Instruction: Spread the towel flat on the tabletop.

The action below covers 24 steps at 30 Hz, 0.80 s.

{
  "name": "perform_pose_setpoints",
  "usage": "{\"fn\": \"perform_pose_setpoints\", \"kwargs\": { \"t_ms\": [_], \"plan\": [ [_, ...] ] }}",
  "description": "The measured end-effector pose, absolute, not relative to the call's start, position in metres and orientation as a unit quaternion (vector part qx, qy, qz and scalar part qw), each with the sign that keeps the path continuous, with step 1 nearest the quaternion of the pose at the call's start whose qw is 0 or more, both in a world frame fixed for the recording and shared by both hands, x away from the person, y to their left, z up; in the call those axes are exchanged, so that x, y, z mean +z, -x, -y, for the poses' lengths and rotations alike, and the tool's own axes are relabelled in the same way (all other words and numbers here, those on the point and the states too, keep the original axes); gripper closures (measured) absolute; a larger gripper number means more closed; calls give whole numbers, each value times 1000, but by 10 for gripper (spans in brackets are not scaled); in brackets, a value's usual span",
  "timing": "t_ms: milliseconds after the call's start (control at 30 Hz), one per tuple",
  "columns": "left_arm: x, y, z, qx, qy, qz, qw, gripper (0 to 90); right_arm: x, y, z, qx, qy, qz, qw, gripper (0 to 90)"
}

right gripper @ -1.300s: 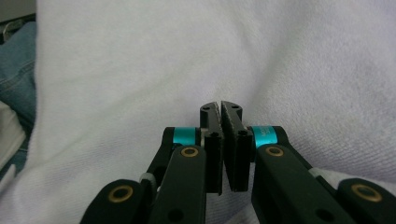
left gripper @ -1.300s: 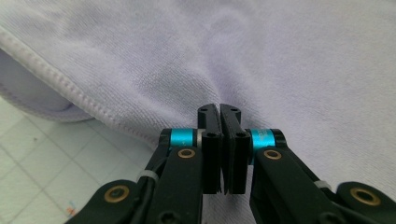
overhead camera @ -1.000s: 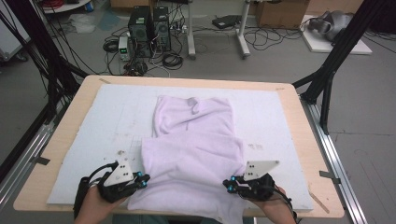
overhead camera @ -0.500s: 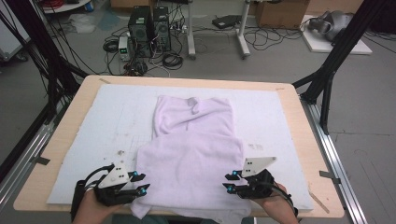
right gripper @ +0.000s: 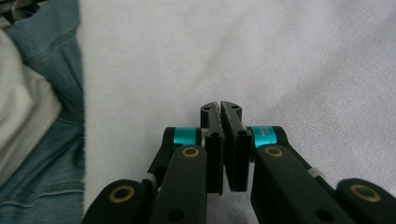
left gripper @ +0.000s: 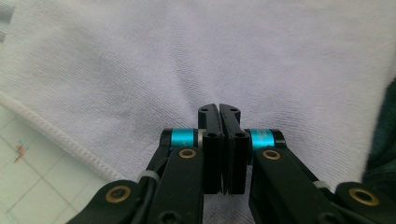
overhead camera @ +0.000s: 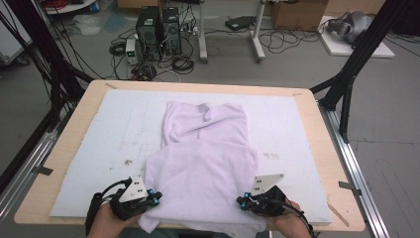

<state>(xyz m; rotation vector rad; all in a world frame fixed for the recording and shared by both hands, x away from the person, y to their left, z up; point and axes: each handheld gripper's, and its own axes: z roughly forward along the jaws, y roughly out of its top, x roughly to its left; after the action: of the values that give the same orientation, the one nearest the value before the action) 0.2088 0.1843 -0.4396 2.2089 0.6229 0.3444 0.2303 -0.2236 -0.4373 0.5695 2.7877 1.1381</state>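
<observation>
Your left gripper [overhead camera: 154, 199] and right gripper [overhead camera: 242, 202] each have their jaws pressed together with nothing between them, after briefly opening and closing again. The folded lilac towel [overhead camera: 205, 168] lies on the worktop's white mat [overhead camera: 99, 129], its near edge hanging over the front between your grippers.

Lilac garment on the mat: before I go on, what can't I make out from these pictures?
- Whether either gripper pinches cloth: both gripper views show the jaws of the left gripper and right gripper closed over the lilac garment, but the jaws hide any fabric between them.
- The garment's near hem: high view, cut off by the bottom edge and covered by the hands.
- The collar detail: high view, too small.
- The small marks on the white mat: too small.
</observation>
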Motion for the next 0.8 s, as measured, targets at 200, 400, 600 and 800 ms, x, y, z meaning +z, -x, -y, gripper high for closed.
{"fn": "perform_pose_setpoints", "kwargs": {
  "t_ms": [200,400,600,800],
  "plan": [
    [-423,-171,-194,125,-864,-242,424,877,-420,-203,229,409,-169,-897,21,883],
    [-400,-159,-201,123,-853,-236,449,721,-384,-188,232,474,-148,-867,29,772],
    [-423,-203,-198,149,-852,-258,431,667,-408,-229,222,414,-177,-890,68,634],
    [-446,-240,-185,139,-862,-278,400,636,-439,-261,214,367,-204,-905,65,659]
  ]
}}
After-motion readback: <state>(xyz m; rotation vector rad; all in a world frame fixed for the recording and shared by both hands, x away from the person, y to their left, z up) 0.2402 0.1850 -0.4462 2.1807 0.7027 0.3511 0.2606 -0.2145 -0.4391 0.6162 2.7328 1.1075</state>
